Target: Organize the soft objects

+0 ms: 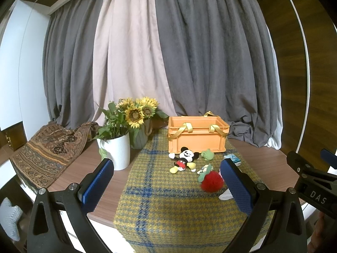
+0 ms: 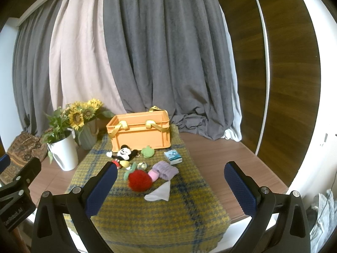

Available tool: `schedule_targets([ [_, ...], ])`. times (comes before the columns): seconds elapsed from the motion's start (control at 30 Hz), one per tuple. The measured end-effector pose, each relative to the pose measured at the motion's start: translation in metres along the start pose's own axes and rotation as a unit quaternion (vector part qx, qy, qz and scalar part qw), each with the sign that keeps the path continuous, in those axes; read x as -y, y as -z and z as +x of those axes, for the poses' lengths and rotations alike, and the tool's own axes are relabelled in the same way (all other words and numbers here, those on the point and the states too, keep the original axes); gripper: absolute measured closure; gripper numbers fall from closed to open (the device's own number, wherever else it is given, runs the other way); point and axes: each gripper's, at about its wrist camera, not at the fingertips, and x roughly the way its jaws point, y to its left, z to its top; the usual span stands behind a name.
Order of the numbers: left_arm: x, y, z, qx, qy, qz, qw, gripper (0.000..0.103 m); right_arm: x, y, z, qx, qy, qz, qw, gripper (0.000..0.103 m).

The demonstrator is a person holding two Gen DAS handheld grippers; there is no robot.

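Note:
An orange crate [image 1: 197, 136] [image 2: 140, 131] with yellow straps stands at the back of a yellow plaid cloth [image 1: 168, 200] [image 2: 147, 210]. In front of it lie a Mickey plush [image 1: 184, 159] [image 2: 123, 154], a green frog plush [image 1: 207, 154] [image 2: 148, 151], a red strawberry plush [image 1: 211, 181] [image 2: 140, 180], a purple knit piece [image 2: 166, 169], a pink item [image 2: 154, 175], a white cloth [image 2: 159, 194] and a blue-white tissue pack [image 2: 173, 157]. My left gripper [image 1: 166, 185] and right gripper [image 2: 170, 187] are both open and empty, hovering over the cloth's near part.
A white pot with a plant [image 1: 117, 149] [image 2: 64, 151] and a grey vase of sunflowers [image 1: 139, 126] [image 2: 84, 124] stand left of the crate. A patterned brown fabric [image 1: 48, 151] lies far left. Grey and pink curtains hang behind. The wooden table [image 2: 221, 158] extends right.

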Motion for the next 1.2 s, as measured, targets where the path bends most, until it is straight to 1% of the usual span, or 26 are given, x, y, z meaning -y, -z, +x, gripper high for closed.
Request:
schedule_targets([
  [0.37, 0.0, 0.001, 0.0, 0.0, 0.0, -0.001, 1.0, 0.0, -0.004, -0.007, 0.003, -0.001, -0.003, -0.002, 1.0, 0.0],
  [0.77, 0.002, 0.003, 0.007, -0.008, 0.009, 0.003, 0.9999, 0.0, -0.006, -0.001, 0.006, -0.002, -0.003, -0.001, 1.0, 0.0],
  [0.9, 0.001, 0.005, 0.015, -0.013, 0.019, 0.01, 0.9997, 0.0, -0.008, 0.003, 0.014, -0.01, -0.003, 0.001, 1.0, 0.0],
  [1.03, 0.003, 0.006, 0.027, -0.014, 0.031, 0.027, 0.9991, 0.0, -0.009, 0.007, 0.03, -0.025, -0.006, 0.006, 1.0, 0.0],
  [1.2, 0.004, 0.008, 0.052, -0.027, 0.06, 0.043, 0.9969, 0.0, -0.011, 0.014, 0.051, -0.047, -0.002, 0.013, 0.999, 0.0],
])
